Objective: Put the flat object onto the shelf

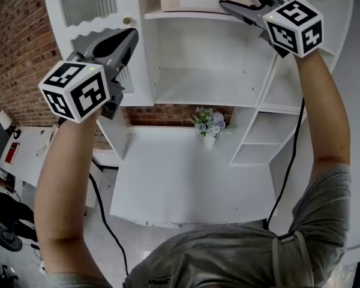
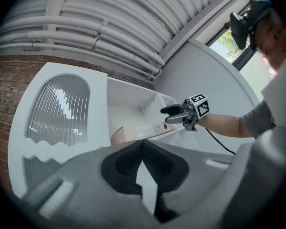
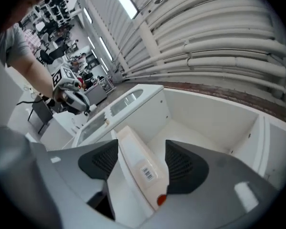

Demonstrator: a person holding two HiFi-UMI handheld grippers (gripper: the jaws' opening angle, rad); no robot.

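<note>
Flat box (image 3: 139, 168) lies on top shelf (image 1: 186, 15), long axis running straight ahead from right gripper (image 3: 141, 147); its jaws apart either side of box's near end, pads clear, we judge. Left gripper (image 2: 143, 144) jaws together, empty, well apart by cabinet door (image 2: 62, 123); right hand nearer

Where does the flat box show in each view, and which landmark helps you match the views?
Head view: box at top centre, lying on the top shelf.
Left gripper view: box just below centre, on that shelf.
Right gripper view: box at lower centre, barcode label up.
Shared landmark: the glass door beside the shelf.
</note>
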